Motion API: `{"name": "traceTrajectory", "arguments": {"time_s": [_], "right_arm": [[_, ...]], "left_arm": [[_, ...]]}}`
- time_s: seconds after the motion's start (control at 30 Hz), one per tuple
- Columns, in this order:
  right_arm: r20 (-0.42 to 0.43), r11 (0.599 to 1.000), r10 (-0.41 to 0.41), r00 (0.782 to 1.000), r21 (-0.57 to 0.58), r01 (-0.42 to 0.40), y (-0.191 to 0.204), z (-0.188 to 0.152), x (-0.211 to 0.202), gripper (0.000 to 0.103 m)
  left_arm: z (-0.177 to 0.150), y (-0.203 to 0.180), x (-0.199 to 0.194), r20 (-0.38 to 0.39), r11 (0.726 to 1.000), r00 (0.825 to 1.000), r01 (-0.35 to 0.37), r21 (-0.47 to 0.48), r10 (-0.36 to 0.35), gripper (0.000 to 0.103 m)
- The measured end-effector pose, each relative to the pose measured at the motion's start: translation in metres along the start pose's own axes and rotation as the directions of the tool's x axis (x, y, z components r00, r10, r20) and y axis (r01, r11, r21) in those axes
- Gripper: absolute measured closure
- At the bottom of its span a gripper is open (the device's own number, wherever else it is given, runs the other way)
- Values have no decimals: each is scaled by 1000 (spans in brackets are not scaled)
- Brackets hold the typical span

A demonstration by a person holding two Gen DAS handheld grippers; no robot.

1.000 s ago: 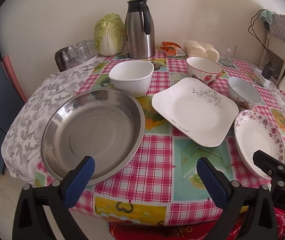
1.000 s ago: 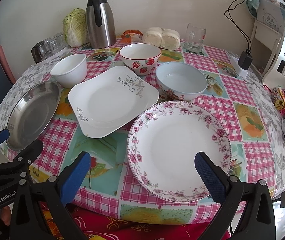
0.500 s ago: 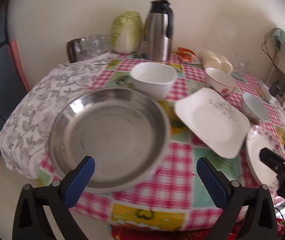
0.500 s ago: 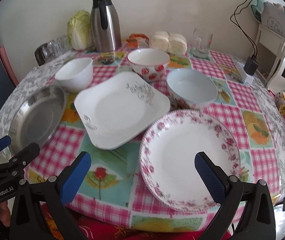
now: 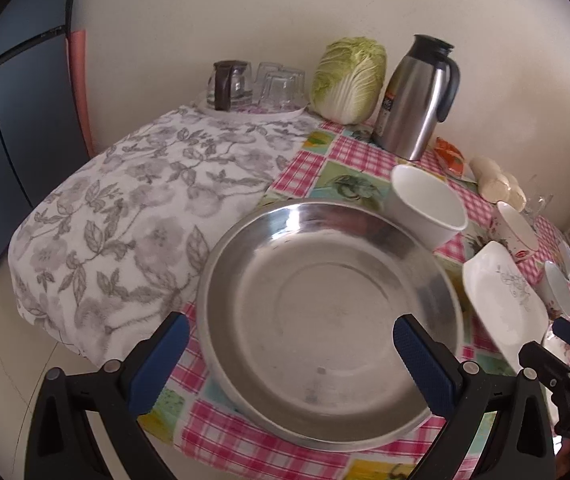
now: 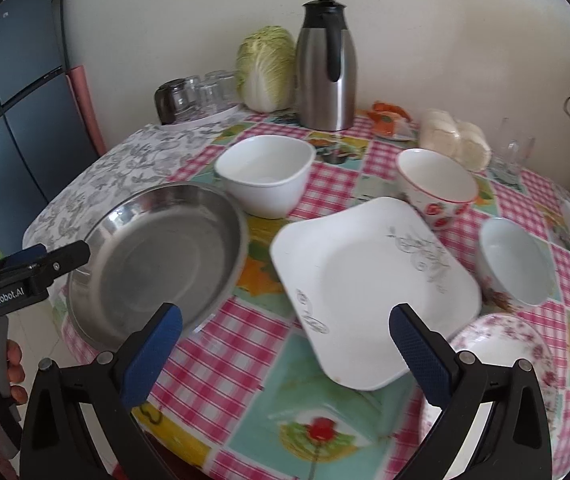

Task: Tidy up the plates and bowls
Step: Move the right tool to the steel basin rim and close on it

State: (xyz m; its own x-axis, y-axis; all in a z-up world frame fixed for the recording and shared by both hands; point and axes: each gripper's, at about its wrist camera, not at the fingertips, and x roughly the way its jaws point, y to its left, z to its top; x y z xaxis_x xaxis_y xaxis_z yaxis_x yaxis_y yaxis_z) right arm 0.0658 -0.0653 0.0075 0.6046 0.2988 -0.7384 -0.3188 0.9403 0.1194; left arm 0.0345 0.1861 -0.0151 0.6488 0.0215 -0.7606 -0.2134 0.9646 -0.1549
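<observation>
A steel plate (image 5: 329, 320) (image 6: 157, 264) lies at the table's front left. My left gripper (image 5: 289, 344) is open, its blue pads on either side of the plate's near rim. A white bowl (image 5: 429, 210) (image 6: 265, 174) stands just behind the plate. A square white plate (image 6: 373, 284) (image 5: 503, 302) lies in the middle, with my open right gripper (image 6: 285, 340) over its near left edge. A strawberry bowl (image 6: 437, 184), a pale blue bowl (image 6: 515, 266) and a flowered plate (image 6: 501, 356) sit to the right.
At the back stand a steel thermos (image 6: 327, 66), a cabbage (image 6: 265, 68), upturned glasses (image 6: 195, 94), wrapped buns (image 6: 455, 140) and a glass mug (image 6: 511, 156). A grey flowered cloth (image 5: 145, 208) covers the table's left part. A dark cabinet (image 5: 9, 120) stands at the left.
Both grippers have swung left. The left one now faces the steel plate close up; the right one has shifted from the flowered plate to the square white plate.
</observation>
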Motion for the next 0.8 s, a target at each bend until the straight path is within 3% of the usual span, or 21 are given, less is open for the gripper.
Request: {"name": "traceTrajectory", "arguments": {"time_s": [0.13, 0.27, 0.43, 0.5, 0.63, 0.8], "right_arm": [[-65, 995, 73, 995, 74, -68, 5, 9, 25, 0], [-104, 993, 92, 990, 88, -83, 15, 12, 43, 0], [-149, 988, 115, 982, 120, -97, 18, 11, 60, 3], [-155, 987, 125, 980, 124, -106, 19, 12, 65, 17], [-179, 982, 156, 971, 132, -133, 22, 12, 76, 34], [-194, 975, 184, 964, 158, -154, 21, 12, 88, 63]], "left_arm": [[5, 15, 19, -69, 999, 997, -23, -30, 21, 0], [9, 23, 32, -86, 998, 994, -65, -19, 63, 2], [11, 33, 50, -120, 997, 991, -60, -42, 54, 15], [12, 36, 56, -134, 997, 990, -60, -44, 54, 20], [14, 39, 66, -161, 998, 986, -51, -44, 43, 32], [16, 42, 79, -196, 997, 980, -49, -51, 38, 56]]}}
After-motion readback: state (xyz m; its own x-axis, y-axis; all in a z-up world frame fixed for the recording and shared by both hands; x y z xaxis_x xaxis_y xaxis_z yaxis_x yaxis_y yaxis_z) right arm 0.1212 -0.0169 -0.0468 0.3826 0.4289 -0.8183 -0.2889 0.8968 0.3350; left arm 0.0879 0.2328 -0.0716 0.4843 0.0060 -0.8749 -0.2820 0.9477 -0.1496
